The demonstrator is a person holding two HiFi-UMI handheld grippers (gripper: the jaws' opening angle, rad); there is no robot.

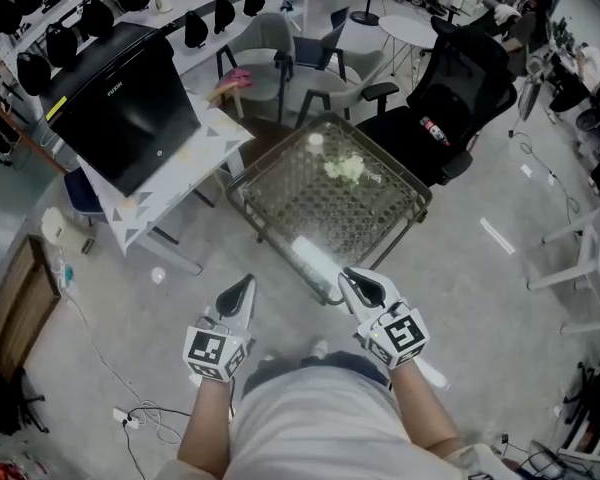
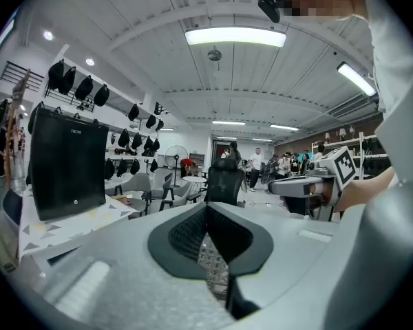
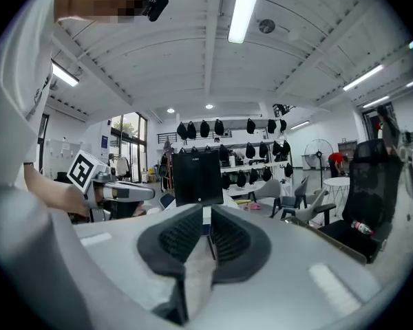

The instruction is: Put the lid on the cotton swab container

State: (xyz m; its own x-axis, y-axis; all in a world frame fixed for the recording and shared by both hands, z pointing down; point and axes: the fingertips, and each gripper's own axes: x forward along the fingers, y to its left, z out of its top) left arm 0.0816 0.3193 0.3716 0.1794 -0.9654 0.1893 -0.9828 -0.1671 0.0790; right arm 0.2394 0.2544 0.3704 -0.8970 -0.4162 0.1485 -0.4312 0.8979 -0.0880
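A glass-topped table with a patterned surface stands in front of me. On its far part sit a small white round thing and a pale, fluffy heap; I cannot tell which is the container or the lid. Both grippers hang short of the table's near edge, close to the person's body. My left gripper has its tips together and holds nothing. My right gripper shows a narrow slit between its pads, with nothing in it. Each gripper shows in the other's view, held in a hand.
A white desk with a black monitor stands left of the glass table. A black office chair is at the right, grey chairs behind. Cables and a power strip lie on the floor at the lower left.
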